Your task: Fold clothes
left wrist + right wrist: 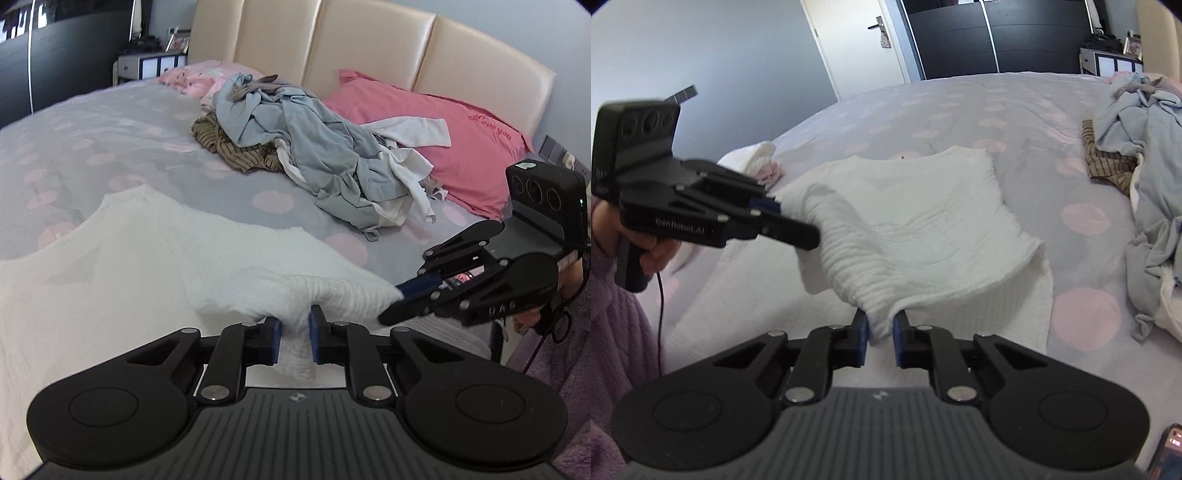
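Left gripper (295, 334) and right gripper (879, 332) each pinch the white garment's (916, 225) near hem. Clothes pile (295, 147) beyond, contents seemingly mixed.

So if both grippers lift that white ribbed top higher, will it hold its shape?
Probably not: the white ribbed top already sags between the left gripper and right gripper. Its thick knit looks grippy, so slipping seems unlikely.
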Available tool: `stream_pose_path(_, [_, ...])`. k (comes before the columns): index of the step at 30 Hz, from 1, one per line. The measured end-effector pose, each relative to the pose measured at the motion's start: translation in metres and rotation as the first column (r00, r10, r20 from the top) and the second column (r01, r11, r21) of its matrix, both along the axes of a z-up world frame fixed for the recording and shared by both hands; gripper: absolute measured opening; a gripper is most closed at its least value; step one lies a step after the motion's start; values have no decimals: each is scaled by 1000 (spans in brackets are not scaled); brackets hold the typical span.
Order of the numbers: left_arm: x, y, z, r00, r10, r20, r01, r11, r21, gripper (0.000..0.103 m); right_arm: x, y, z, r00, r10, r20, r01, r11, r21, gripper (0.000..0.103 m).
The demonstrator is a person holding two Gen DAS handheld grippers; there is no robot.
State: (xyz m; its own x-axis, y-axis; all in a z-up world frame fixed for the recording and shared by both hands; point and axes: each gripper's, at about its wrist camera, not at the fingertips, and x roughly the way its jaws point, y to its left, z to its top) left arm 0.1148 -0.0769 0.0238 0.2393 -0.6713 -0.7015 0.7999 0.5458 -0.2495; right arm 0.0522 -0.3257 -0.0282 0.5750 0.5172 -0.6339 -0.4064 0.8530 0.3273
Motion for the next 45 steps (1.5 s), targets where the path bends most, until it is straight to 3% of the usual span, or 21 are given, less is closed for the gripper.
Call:
stream_pose_path(4, [3,9,-10,976,-10,-218,3,1000,-29,12,-2,-16,7,993,-46,-110,53,997,57,21])
stream_pose_path(6, [4,12,-25,957,19,-290,-19,1000,3,12,-2,-17,3,987,-56,-147,65,997,52,33])
stream_pose_path(7, [4,13,-37,949,47,-312,-36,999,39,12,-4,-16,-2,984,-60,-167,67,997,40,45])
stream_pose_path(10, [6,14,-67,937,114,-330,-63,985,162,12,-7,-9,-19,976,-61,-209,58,998,-18,46])
stream_pose_path(12, [3,16,-78,932,127,-340,-63,979,194,16,-10,-4,-31,971,-59,-232,48,997,-53,46])
stream_pose_path(16, [-8,18,-80,938,122,-324,-70,983,169,49,-22,1,-48,966,-44,-255,26,997,-73,53])
stream_pose_path(20, [-25,9,-80,955,56,-290,-14,989,146,49,-38,21,-56,981,60,-185,-89,985,-151,64])
stream_pose_path(23, [-38,0,-82,974,22,-224,19,984,180,48,-48,39,-62,984,138,-111,-161,956,-245,64])
stream_pose_path(25, [-41,-2,-83,976,16,-218,24,983,181,37,-48,45,-66,987,154,-55,-163,944,-285,62])
stream_pose_path(27, [-43,-3,-82,976,11,-217,28,984,176,24,-47,48,-68,986,165,-23,-164,942,-291,45])
stream_pose_path(28, [-44,-2,-80,976,8,-217,28,986,164,20,-45,47,-67,985,171,-23,-170,943,-287,24])
stream_pose_path(29, [-44,0,-77,976,6,-218,27,988,149,17,-44,47,-64,985,172,-28,-173,945,-279,18])
stream_pose_path(31, [-42,6,-69,967,7,-253,17,995,95,13,-43,44,-56,985,168,-35,-172,953,-249,18])
stream_pose_path(36, [-33,26,-57,930,64,-363,-76,997,-20,13,-45,20,-28,992,90,-84,-95,994,-58,18])
stream_pose_path(41, [-37,28,-76,905,97,-414,-74,995,71,13,-45,3,-40,961,-14,-276,30,998,53,18])
stream_pose_path(45, [-40,28,-95,902,130,-412,-69,985,160,13,-49,10,-59,931,-41,-362,26,999,-47,21])
